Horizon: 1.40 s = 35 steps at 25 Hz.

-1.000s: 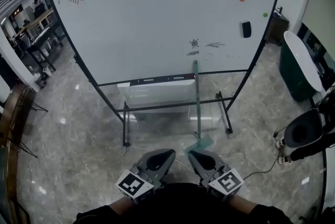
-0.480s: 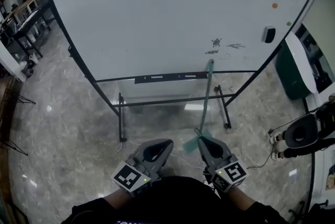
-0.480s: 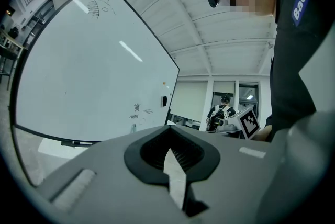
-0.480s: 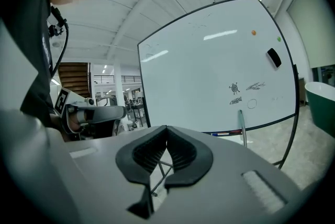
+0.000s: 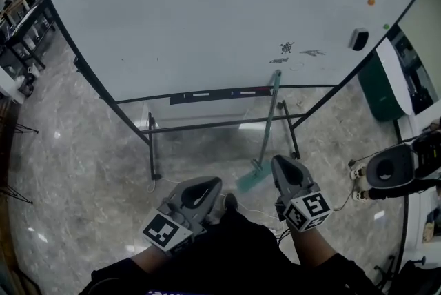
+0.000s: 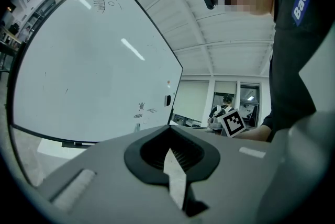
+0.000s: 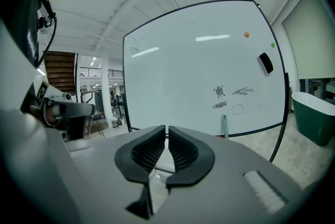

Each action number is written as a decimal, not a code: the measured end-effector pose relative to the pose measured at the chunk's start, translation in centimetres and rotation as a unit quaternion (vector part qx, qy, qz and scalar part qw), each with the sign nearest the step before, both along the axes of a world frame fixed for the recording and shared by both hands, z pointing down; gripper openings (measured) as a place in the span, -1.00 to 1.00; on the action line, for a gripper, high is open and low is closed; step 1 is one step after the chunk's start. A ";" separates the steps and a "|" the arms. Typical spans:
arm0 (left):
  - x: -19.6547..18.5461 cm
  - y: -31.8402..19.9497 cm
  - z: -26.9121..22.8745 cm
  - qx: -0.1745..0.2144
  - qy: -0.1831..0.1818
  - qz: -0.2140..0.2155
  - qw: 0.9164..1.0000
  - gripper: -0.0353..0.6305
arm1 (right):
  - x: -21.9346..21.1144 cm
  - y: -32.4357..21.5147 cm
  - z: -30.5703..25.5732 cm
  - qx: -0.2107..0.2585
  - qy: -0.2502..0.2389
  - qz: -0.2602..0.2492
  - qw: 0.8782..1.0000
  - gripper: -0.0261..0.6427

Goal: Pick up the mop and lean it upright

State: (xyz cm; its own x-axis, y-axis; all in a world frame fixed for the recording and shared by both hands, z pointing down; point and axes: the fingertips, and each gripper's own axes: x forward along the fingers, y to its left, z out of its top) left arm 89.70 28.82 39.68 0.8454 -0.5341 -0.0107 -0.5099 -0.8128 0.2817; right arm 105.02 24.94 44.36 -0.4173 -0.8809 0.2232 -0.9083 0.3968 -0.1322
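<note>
Close to my body, my left gripper (image 5: 209, 183) is closed on nothing, and my right gripper (image 5: 284, 163) has just been easing its jaws open to a thin slit with nothing between them. Just past the right one, the mop (image 5: 269, 123) rests its green head on the floor (image 5: 83, 169), handle leaning on the whiteboard (image 5: 207, 18).
</note>
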 end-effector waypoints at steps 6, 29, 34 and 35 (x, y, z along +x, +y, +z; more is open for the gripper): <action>1.5 -2.2 -0.3 0.002 -0.024 -0.033 0.999 -0.83 | 4.2 -4.9 3.0 -0.019 0.009 -0.004 1.000 -0.80; 3.7 -9.5 2.8 -0.059 -0.126 -0.199 0.970 -0.83 | 15.9 -28.8 26.0 -0.195 0.117 -0.031 0.973 -0.40; 3.2 -9.7 2.7 -0.062 -0.145 -0.223 0.962 -0.83 | 16.1 -31.0 28.5 -0.210 0.132 -0.033 0.968 -0.39; 3.1 -9.7 2.5 -0.061 -0.149 -0.227 0.960 -0.83 | 16.1 -31.2 28.9 -0.212 0.132 -0.034 0.968 -0.39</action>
State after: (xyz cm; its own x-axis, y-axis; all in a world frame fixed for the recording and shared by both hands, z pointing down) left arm 92.80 19.14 42.19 0.4804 -0.8307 0.2813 -0.8770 -0.4575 0.1467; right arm 121.13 -6.27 73.29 -0.3500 -0.6588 0.6659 -0.9065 0.4174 -0.0635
